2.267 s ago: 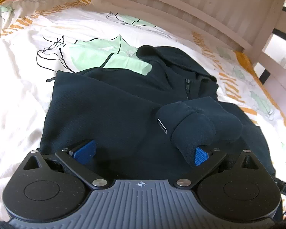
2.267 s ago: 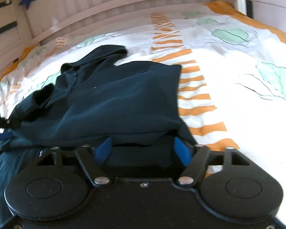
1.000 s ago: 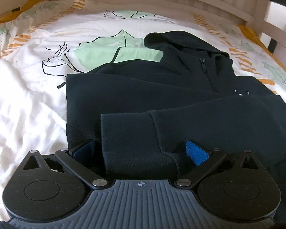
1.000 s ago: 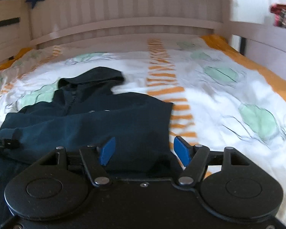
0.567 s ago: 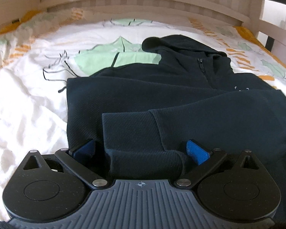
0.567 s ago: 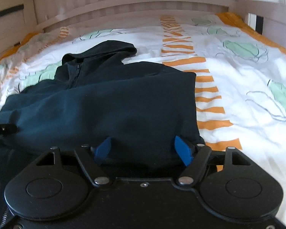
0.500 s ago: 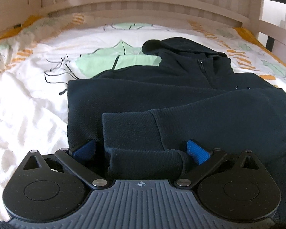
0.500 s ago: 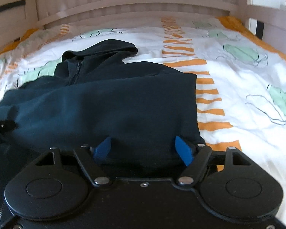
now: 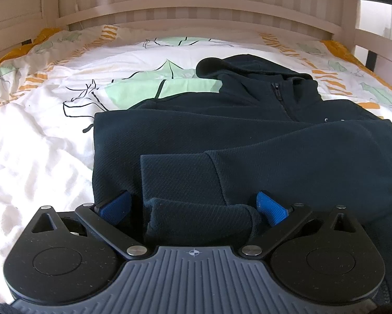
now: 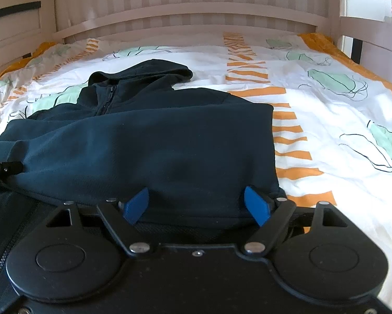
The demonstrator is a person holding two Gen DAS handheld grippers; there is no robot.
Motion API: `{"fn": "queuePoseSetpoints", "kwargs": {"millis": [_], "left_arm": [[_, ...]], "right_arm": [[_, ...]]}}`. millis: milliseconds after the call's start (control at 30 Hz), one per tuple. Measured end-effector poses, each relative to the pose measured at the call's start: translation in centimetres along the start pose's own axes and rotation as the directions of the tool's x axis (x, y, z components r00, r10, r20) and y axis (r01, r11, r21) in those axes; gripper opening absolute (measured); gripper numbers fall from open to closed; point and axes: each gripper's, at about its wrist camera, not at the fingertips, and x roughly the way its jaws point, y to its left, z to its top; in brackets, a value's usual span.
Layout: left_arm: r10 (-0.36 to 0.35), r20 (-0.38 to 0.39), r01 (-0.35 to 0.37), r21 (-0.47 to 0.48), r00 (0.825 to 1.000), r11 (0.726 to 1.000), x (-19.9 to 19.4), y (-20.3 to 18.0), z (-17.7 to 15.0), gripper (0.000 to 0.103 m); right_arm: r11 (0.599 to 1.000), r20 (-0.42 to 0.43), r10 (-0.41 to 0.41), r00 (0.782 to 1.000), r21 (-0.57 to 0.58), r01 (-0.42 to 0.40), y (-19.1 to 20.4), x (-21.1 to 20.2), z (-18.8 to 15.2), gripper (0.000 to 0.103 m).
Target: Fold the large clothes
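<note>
A dark navy hooded zip jacket (image 9: pixel 261 136) lies flat on the bed, hood (image 9: pixel 248 65) towards the headboard. One sleeve is folded across its body, and the sleeve's cuff (image 9: pixel 180 175) lies just ahead of my left gripper (image 9: pixel 193 208). That gripper is open, with a rolled bit of the cuff between its blue pads. In the right wrist view the jacket (image 10: pixel 156 144) has its right side folded in. My right gripper (image 10: pixel 196 205) is low at the jacket's near edge; its jaws are opening and the fabric edge lies between them unpinched.
A white duvet (image 9: pixel 39 144) printed with green leaves and orange stripes covers the bed (image 10: pixel 339 157). A pale slatted headboard (image 9: pixel 196 7) stands at the far end. A wooden side rail (image 10: pixel 373 39) runs along the right.
The right gripper has come down onto the jacket's near edge and its pads have spread a little. The cuff end has bunched into a roll between the left pads.
</note>
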Motion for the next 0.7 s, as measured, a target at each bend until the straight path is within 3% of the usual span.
{"fn": "queuePoseSetpoints", "kwargs": {"millis": [467,633,700], "left_arm": [[-0.002,0.003,0.002,-0.005,1.0,1.0,0.0,0.1,-0.1,0.103],[0.001,-0.004,-0.001,-0.003,1.0,1.0,0.0,0.1,0.0,0.103],[0.008,-0.004,-0.008,0.007,1.0,1.0,0.0,-0.1,0.1,0.103]], "right_arm": [[0.999,0.0,-0.023,1.0,-0.026,0.023,0.6,-0.1,-0.1,0.083],[0.999,-0.019,-0.016,1.0,-0.048,0.016,0.9,0.2,0.2,0.091],[0.998,-0.036,-0.01,0.999,-0.065,0.007,1.2,0.4,0.3,0.099]]}}
